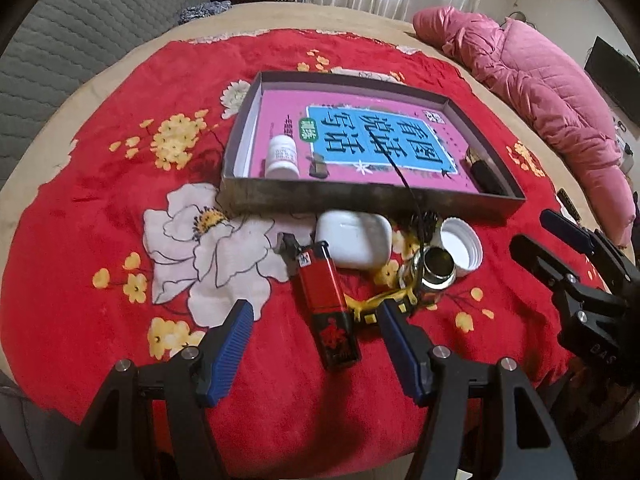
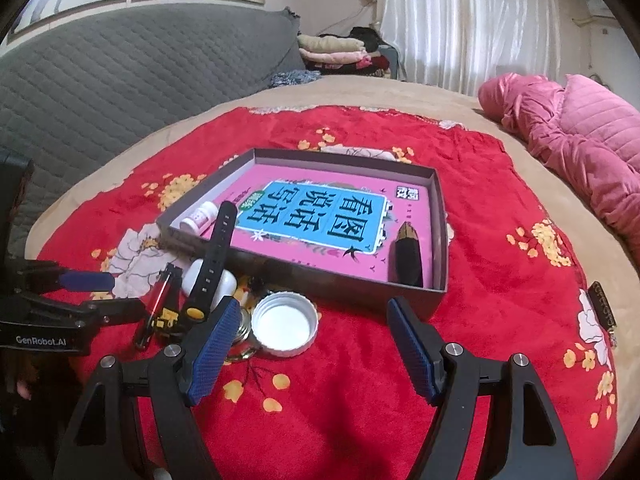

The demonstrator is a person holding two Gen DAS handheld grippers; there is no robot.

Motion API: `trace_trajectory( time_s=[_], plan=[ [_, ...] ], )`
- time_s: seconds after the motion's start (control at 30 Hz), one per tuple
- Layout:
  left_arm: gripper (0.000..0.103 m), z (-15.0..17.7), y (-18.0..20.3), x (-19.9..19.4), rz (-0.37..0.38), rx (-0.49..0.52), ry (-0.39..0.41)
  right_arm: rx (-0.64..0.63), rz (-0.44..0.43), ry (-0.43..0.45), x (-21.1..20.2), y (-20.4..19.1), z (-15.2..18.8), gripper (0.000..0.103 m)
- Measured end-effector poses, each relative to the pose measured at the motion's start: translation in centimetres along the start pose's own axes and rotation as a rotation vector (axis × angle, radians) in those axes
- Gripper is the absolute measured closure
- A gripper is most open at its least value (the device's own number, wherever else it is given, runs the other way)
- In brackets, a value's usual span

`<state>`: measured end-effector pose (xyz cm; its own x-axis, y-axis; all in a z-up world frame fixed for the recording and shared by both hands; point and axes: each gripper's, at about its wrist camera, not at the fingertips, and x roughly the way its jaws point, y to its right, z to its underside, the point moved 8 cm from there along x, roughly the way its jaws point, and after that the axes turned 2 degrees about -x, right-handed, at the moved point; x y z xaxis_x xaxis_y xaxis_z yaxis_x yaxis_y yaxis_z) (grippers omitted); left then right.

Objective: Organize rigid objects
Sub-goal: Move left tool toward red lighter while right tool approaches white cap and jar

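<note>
- The left gripper [image 1: 316, 320] is seen spread wide with nothing clasped; in its own view the red lighter [image 1: 326, 308] lies between the blue pads, untouched.
- The right gripper [image 2: 310, 338] is likewise spread and empty; between its pads only the red blanket [image 2: 500, 280] and, nearer the left pad, the white cap [image 2: 285, 330] are seen.
- Each gripper is shown in the other's view: the right one [image 1: 548, 236] at the left view's right edge, the left one [image 2: 96, 294] at the right view's left edge.
- The white case [image 1: 354, 240] is seen whole in the left view; in the right view it is mostly hidden behind the watch strap [image 2: 214, 248].
- The strap is shown broad and standing up over the box edge in the right view; in the left view only a thin dark line is made out.
- The metal watch body [image 1: 434, 274] is clear in the left view, half hidden by a pad in the right.
- The box [image 2: 304, 276] holds a book [image 2: 320, 216], a white bottle [image 2: 199, 217] and a dark object [image 2: 408, 256] by its right wall.
- A pink jacket [image 2: 580, 136] lies far right.
</note>
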<state>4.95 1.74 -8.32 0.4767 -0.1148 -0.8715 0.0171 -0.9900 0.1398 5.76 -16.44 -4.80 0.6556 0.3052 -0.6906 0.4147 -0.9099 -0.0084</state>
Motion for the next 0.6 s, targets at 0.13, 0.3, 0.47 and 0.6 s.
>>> trace_trajectory(
  time_s=[0.13,0.3,0.47,0.6],
  plan=[
    [0.039,0.2,0.1,0.2,0.003,0.000,-0.010,-0.013,-0.003,-0.020,0.5,-0.2,0.4,0.026],
    [0.039,0.7,0.2,0.8,0.000,0.003,-0.038,-0.025,-0.006,-0.038,1.0,-0.3,0.8,0.026],
    [0.039,1.0,0.0,1.2,0.005,-0.006,-0.054,-0.024,-0.008,-0.045,1.3,-0.3,1.0,0.026],
    [0.039,1.3,-0.2,1.4,0.012,-0.020,-0.067,-0.015,-0.009,-0.051,1.5,-0.2,1.1,0.026]
  ],
)
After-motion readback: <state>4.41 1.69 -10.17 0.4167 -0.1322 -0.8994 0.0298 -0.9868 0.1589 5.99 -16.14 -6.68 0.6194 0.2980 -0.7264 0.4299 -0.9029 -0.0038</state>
